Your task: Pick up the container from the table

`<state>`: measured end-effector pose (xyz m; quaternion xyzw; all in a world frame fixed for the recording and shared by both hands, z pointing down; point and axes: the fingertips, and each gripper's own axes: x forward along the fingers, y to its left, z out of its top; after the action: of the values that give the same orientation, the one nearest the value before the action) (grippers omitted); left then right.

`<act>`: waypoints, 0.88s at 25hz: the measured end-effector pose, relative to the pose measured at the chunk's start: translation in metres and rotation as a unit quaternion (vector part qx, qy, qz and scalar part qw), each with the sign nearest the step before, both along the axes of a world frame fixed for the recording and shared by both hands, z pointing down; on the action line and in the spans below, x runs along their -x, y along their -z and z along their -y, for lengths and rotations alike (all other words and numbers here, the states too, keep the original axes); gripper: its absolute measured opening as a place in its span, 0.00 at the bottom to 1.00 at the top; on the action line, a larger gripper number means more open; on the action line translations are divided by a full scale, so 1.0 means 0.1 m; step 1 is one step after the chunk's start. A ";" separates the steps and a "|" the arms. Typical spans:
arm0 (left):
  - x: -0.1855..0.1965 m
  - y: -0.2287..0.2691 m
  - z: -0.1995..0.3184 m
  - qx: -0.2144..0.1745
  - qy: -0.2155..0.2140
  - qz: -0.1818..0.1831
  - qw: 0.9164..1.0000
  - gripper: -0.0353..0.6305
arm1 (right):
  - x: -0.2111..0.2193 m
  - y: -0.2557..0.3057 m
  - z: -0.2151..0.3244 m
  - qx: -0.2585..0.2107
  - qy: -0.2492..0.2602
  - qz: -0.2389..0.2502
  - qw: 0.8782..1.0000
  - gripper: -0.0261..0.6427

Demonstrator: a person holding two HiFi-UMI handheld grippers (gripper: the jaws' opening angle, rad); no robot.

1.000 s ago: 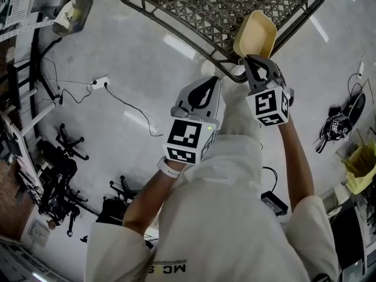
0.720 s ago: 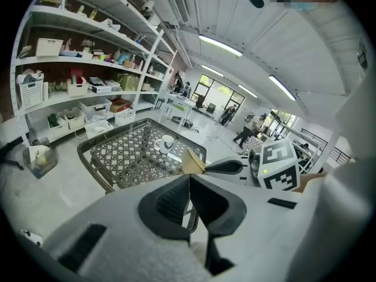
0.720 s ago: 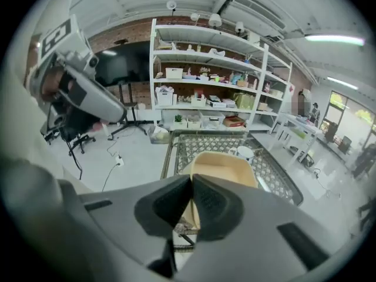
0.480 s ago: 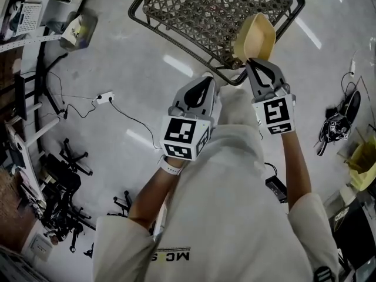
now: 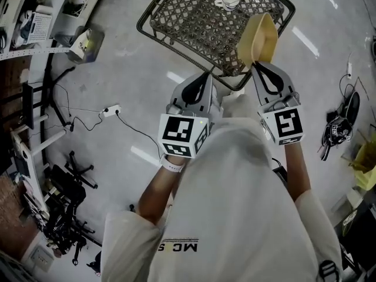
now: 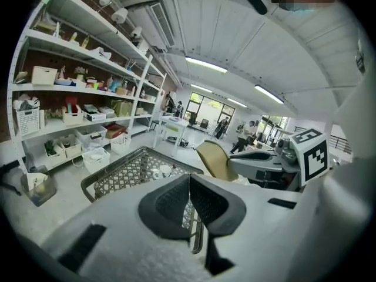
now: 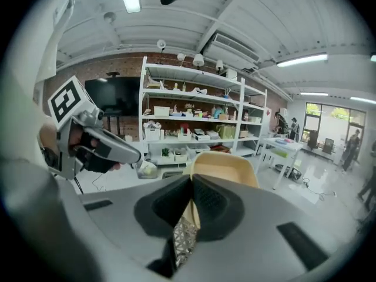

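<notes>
A tan plastic container (image 5: 257, 39) is held up in the air, tilted on edge, with my right gripper (image 5: 262, 69) shut on its rim. In the right gripper view the container (image 7: 225, 165) rises just past the closed jaws. It also shows at the middle of the left gripper view as a tan container (image 6: 215, 159). My left gripper (image 5: 202, 79) is shut with nothing in it, level with the right one and to its left. Below both lies the dark lattice table (image 5: 188, 16).
A white cup on a saucer (image 5: 228, 1) sits on the lattice table. White shelving (image 7: 194, 119) full of boxes lines the wall. A power strip with cable (image 5: 111, 110) lies on the floor, and chair bases (image 5: 70, 169) crowd the left side.
My right gripper has lifted the container and tipped it more upright. The head view has shifted, so the table now shows more fully with the cup on it.
</notes>
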<state>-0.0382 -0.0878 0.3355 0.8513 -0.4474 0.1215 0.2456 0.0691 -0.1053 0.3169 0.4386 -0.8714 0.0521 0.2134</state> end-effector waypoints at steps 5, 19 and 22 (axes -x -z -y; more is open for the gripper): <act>0.04 0.21 0.05 -0.025 0.001 -0.005 1.000 0.09 | -0.07 0.27 -0.04 -0.030 -0.014 0.012 0.999 0.08; 0.07 0.45 0.12 -0.061 0.005 -0.001 0.998 0.09 | -0.42 0.57 -0.21 -0.074 -0.079 0.046 0.993 0.08; 0.06 0.47 0.13 -0.065 0.006 -0.001 0.998 0.09 | -0.49 0.63 -0.23 -0.077 -0.085 0.055 0.992 0.08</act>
<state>-0.0445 -0.1003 0.2880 0.8628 -0.4596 0.0900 0.1903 0.1178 -0.0820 0.2541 0.5228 -0.8426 0.0272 0.1260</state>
